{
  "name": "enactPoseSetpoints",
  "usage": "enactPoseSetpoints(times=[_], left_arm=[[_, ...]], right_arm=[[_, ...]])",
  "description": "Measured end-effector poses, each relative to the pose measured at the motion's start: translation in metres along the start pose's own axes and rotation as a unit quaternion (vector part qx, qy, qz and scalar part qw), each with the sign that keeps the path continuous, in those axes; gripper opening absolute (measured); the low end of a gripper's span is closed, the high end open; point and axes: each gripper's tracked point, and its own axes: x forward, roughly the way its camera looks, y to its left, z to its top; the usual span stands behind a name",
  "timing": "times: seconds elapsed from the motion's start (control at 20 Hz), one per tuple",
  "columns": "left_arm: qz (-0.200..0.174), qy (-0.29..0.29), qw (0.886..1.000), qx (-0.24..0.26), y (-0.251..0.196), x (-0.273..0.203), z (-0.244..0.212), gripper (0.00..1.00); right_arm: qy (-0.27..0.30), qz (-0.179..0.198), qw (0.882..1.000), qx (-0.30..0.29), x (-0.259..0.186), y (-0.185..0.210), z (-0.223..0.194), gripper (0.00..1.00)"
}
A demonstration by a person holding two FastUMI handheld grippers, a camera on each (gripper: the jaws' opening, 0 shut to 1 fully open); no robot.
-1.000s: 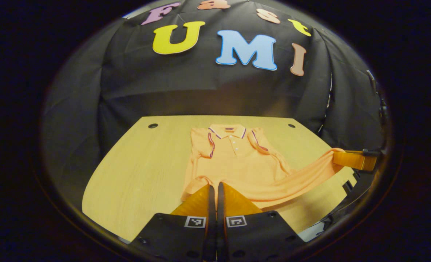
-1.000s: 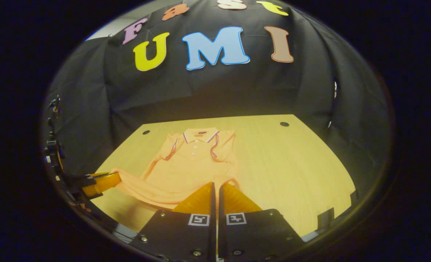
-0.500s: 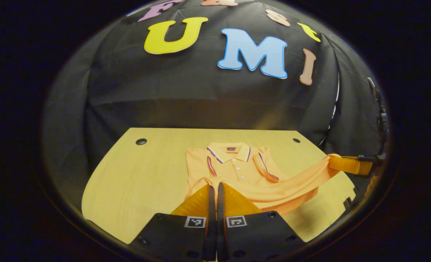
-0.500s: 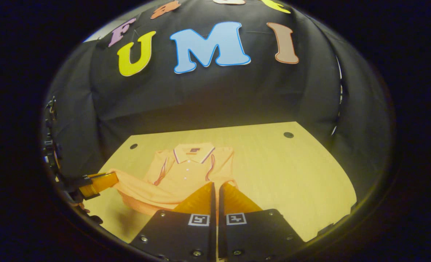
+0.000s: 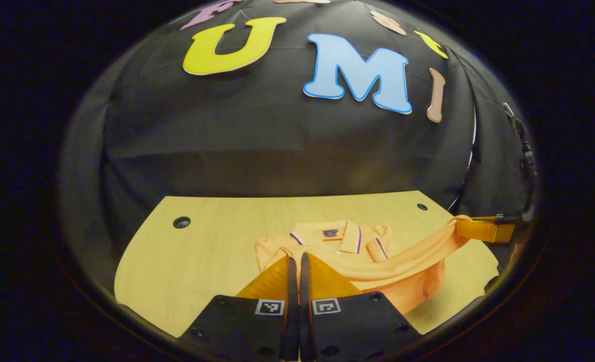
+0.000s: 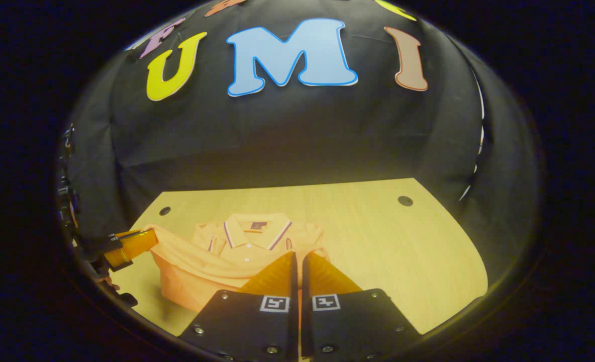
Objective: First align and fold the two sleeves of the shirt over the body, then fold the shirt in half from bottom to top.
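An orange polo shirt (image 5: 378,264) lies on the wooden table (image 5: 202,251), its striped collar (image 5: 340,236) toward the back wall and both sleeves folded over the body. The bottom hem is raised off the table and stretched between the two grippers, hanging as a fold over the lower body. My left gripper (image 5: 295,259) is shut on one hem corner. In the left gripper view, the right gripper (image 5: 466,229) pinches the other corner at far right. In the right gripper view, the shirt (image 6: 202,271) shows with the right gripper (image 6: 297,257) shut on the hem and the left gripper (image 6: 149,239) at far left.
The table has round cable holes near its back corners (image 5: 181,222) (image 5: 421,206) (image 6: 405,201). Black cloth closes the booth behind and at the sides. Bare tabletop (image 6: 388,241) stretches to the right of the shirt in the right gripper view.
Both grippers have carried the raised hem forward toward the collar. The hem now covers much more of the body, and the collar sits closer to both cameras.
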Motion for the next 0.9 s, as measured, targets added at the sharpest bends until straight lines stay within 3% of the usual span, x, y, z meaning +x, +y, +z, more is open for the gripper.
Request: enactPoseSetpoints(times=[0.25,0.9], left_arm=[[0.002,0.001,1.0,-0.023,0.015,0.051,0.01,0.06],[0.024,-0.006,1.0,-0.01,0.041,0.149,0.014,0.06]], right_arm=[[0.009,-0.013,1.0,-0.004,0.05,0.0,0.018,0.02],[0.029,-0.041,0.999,-0.005,0.158,-0.005,0.035,0.02]])
